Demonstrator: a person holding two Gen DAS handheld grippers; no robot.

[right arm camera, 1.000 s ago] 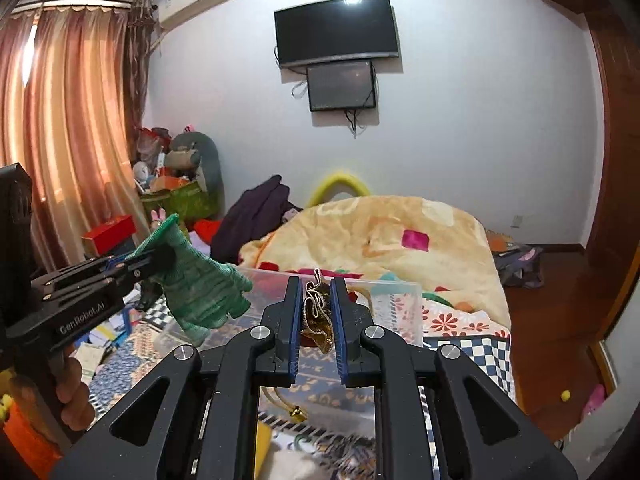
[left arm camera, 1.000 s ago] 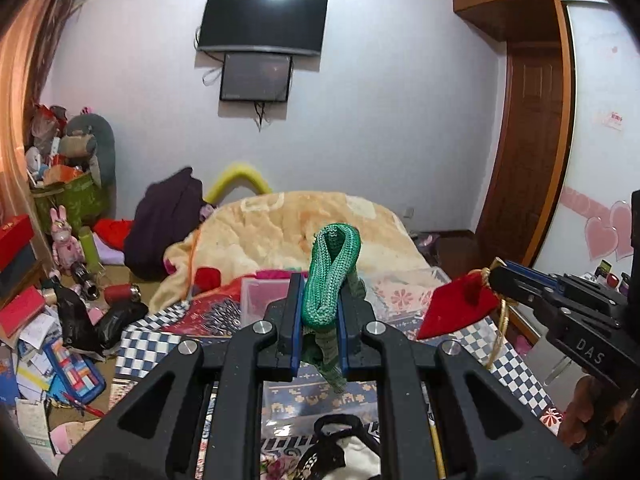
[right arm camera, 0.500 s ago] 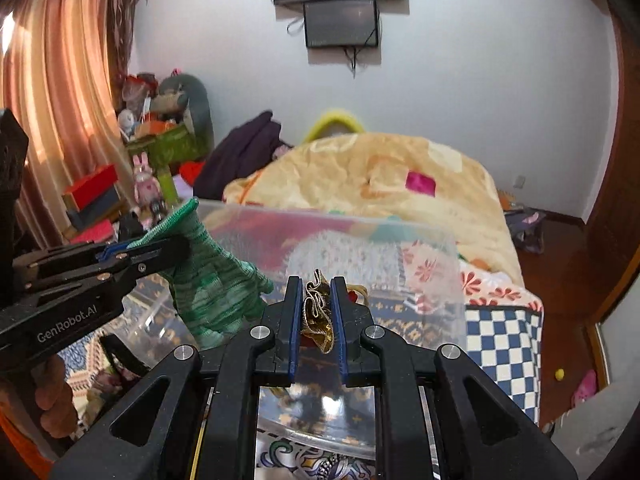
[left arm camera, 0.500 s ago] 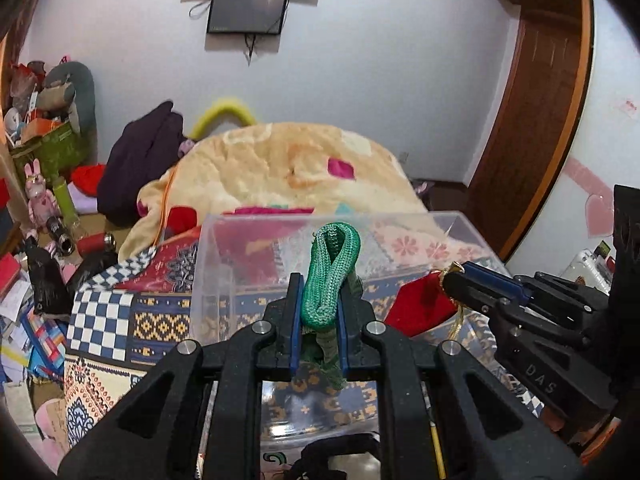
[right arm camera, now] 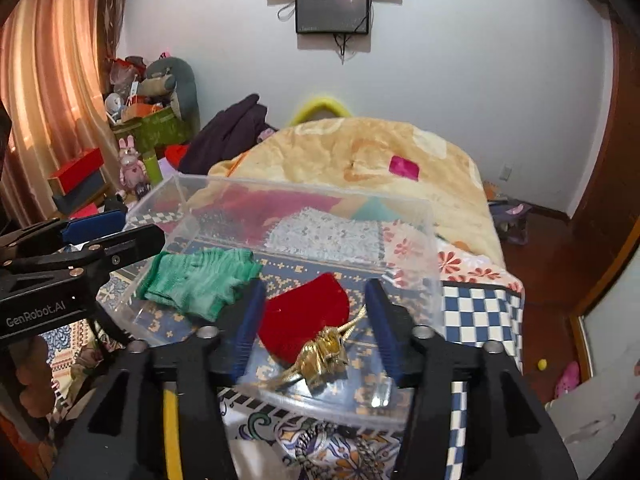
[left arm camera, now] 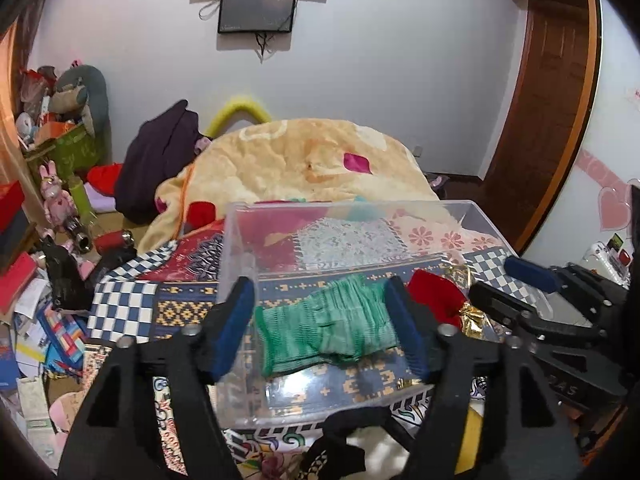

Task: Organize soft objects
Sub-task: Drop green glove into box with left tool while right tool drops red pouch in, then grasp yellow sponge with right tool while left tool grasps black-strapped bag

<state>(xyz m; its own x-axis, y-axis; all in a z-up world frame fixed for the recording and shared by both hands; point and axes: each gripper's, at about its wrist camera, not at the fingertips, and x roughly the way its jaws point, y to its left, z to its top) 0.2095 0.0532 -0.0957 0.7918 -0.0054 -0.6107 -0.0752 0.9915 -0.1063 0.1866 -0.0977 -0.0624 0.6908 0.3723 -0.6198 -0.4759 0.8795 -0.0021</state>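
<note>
1. Left wrist: left gripper (left arm camera: 322,330) spread wide, gripping nothing; green glove (left arm camera: 326,330) lying loose inside clear bin (left arm camera: 236,240), between the fingers; red pouch (left arm camera: 434,298) just right of it.
2. Right wrist: right gripper (right arm camera: 314,320) also wide apart, empty; pouch (right arm camera: 304,314) with gold tie (right arm camera: 326,354) resting on bin (right arm camera: 434,240) floor, glove (right arm camera: 198,280) to its left.

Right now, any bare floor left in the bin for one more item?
Yes: the back half of the bin, behind the green glove and red pouch, shows bare floor. The front is crowded: glove left, pouch right, both open grippers over them.
</note>
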